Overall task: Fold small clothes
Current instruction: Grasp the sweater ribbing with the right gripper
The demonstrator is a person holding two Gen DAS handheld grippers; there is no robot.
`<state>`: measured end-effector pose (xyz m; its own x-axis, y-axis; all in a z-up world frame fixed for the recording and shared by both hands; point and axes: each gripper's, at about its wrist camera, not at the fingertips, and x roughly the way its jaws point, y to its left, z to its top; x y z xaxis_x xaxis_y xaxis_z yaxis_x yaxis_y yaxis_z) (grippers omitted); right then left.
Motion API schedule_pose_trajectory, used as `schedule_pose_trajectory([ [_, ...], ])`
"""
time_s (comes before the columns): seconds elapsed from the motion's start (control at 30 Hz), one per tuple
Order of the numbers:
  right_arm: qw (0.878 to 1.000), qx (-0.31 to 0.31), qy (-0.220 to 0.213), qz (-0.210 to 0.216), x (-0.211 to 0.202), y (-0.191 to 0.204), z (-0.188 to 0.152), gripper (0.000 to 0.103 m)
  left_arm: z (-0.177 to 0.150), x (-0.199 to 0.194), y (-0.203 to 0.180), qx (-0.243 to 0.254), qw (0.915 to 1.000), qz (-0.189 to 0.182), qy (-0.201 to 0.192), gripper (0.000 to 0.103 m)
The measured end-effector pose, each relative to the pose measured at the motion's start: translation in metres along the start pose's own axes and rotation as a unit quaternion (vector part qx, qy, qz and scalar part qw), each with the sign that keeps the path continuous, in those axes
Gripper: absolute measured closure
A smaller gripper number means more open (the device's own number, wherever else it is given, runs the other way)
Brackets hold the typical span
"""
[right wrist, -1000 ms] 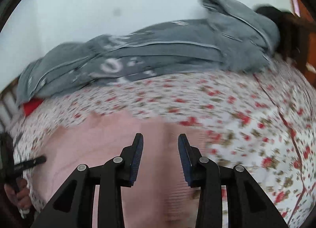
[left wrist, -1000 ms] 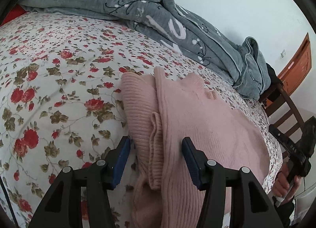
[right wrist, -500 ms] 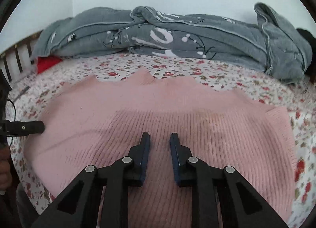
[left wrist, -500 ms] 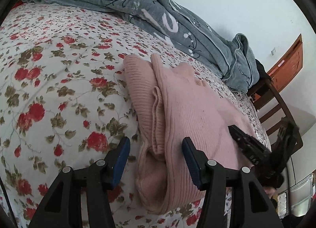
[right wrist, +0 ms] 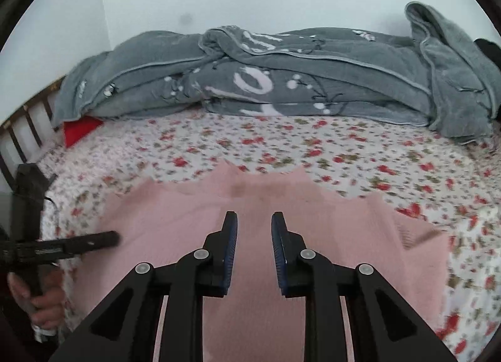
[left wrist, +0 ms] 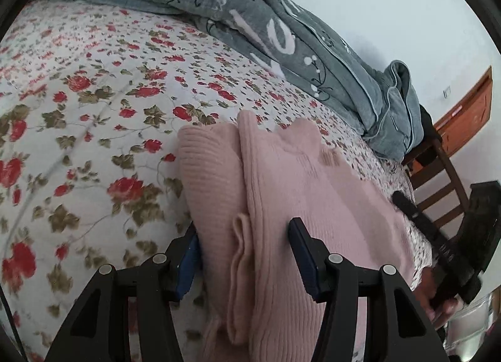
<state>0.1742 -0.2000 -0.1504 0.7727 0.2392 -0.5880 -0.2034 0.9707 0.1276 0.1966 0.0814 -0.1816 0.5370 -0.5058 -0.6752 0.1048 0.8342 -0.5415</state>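
Floral bedsheet [left wrist: 94, 105], grey quilt [right wrist: 281, 80] heaped behind. Pink knit sweater [left wrist: 297, 189] spread on sheet; judged soft, light, stretchy. Left gripper [left wrist: 244, 255] parted astride folded edge, unpinched; right gripper [right wrist: 254, 249] narrowly parted, nothing clamped. Ribbed edge recommended for hold.

Left gripper [left wrist: 244, 233]: jaws parted, angled downward. Right gripper [right wrist: 254, 227]: jaws narrowly parted, just been opening slightly, nothing clamped.

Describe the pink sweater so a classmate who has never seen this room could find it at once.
Start at the bed with the floral sheet. A grey blanket is heaped along the wall; nearer the front edge lies the pink sweater, spread flat. It is the only plain pink, ribbed knit piece there.
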Motion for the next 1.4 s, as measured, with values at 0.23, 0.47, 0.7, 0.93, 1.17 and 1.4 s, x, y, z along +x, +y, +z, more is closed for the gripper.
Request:
schedule_pose_trajectory([
  [0.23, 0.995, -0.001, 0.080, -0.053, 0.062, 0.000, -0.014, 0.080, 0.004, 0.003, 0.004, 0.001, 0.9999, -0.009, 0.006, 0.057],
  [0.47, 0.996, -0.015, 0.063, -0.064, 0.036, -0.023, 0.013, 0.074, 0.017, -0.018, -0.010, 0.082, 0.9949, 0.057, -0.016, 0.055],
  [0.7, 0.990, 0.002, 0.058, -0.126, 0.027, -0.079, 0.029, 0.058, 0.048, -0.017, -0.048, 0.149, 0.9858, 0.066, -0.039, 0.056],
  [0.93, 0.982, 0.039, 0.133, -0.128, 0.064, -0.109, 0.013, 0.057, 0.064, 0.039, -0.046, 0.107, 0.9880, 0.110, 0.011, 0.093],
  [1.17, 0.988, 0.041, 0.100, -0.110, 0.055, -0.110, 0.017, 0.094, 0.070, 0.030, -0.028, 0.061, 0.9951, 0.075, -0.020, 0.096],
  [1.4, 0.983, 0.045, 0.110, -0.141, 0.053, -0.110, 0.017, 0.084, 0.060, 0.020, -0.033, 0.073, 0.9942, 0.078, -0.012, 0.070],
])
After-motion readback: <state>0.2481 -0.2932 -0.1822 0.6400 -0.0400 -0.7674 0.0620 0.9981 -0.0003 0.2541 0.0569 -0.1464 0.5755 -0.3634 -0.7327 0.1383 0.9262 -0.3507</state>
